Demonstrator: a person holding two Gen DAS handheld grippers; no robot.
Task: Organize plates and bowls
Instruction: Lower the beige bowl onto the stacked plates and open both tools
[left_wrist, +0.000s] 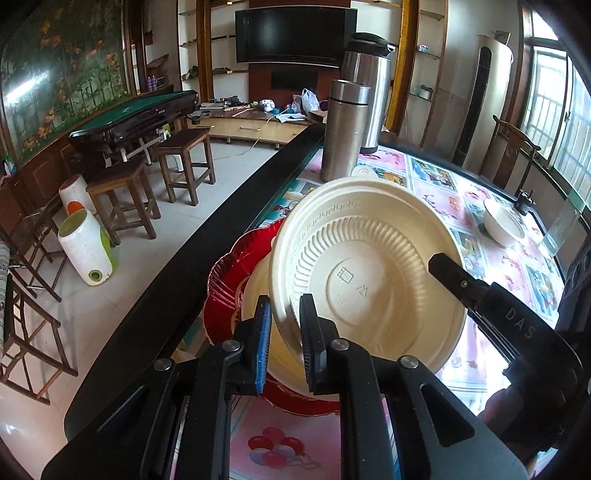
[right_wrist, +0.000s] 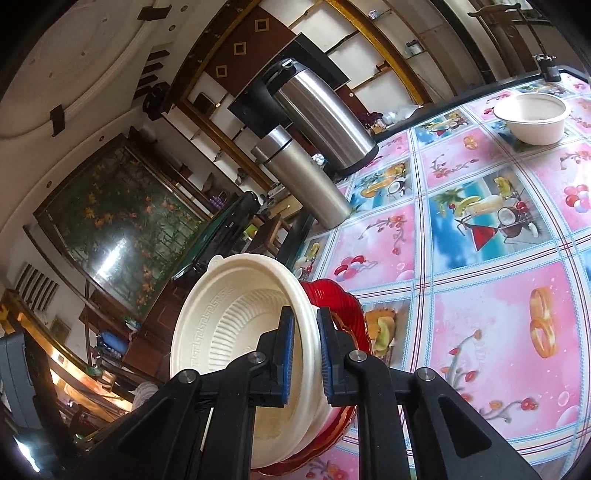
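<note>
A cream ribbed plate (left_wrist: 365, 273) is tilted up over a second cream dish (left_wrist: 255, 295) that lies on a red plate (left_wrist: 221, 291). My left gripper (left_wrist: 285, 297) is shut on the tilted plate's near rim. One finger (left_wrist: 448, 271) of the right gripper reaches over the plate's right side. In the right wrist view my right gripper (right_wrist: 304, 310) is shut on the rim of the cream plate (right_wrist: 229, 325), with the red plate (right_wrist: 343, 295) behind it. A cream bowl (left_wrist: 502, 221) (right_wrist: 532, 114) stands alone farther along the table.
Two steel flasks (left_wrist: 343, 133) (left_wrist: 369, 92) stand just beyond the plates, with a small white lid (left_wrist: 364, 171) beside them. The table's black edge (left_wrist: 221, 229) runs along the left; wooden stools (left_wrist: 122, 199) stand on the floor below. The patterned pink tablecloth (right_wrist: 480, 332) spreads to the right.
</note>
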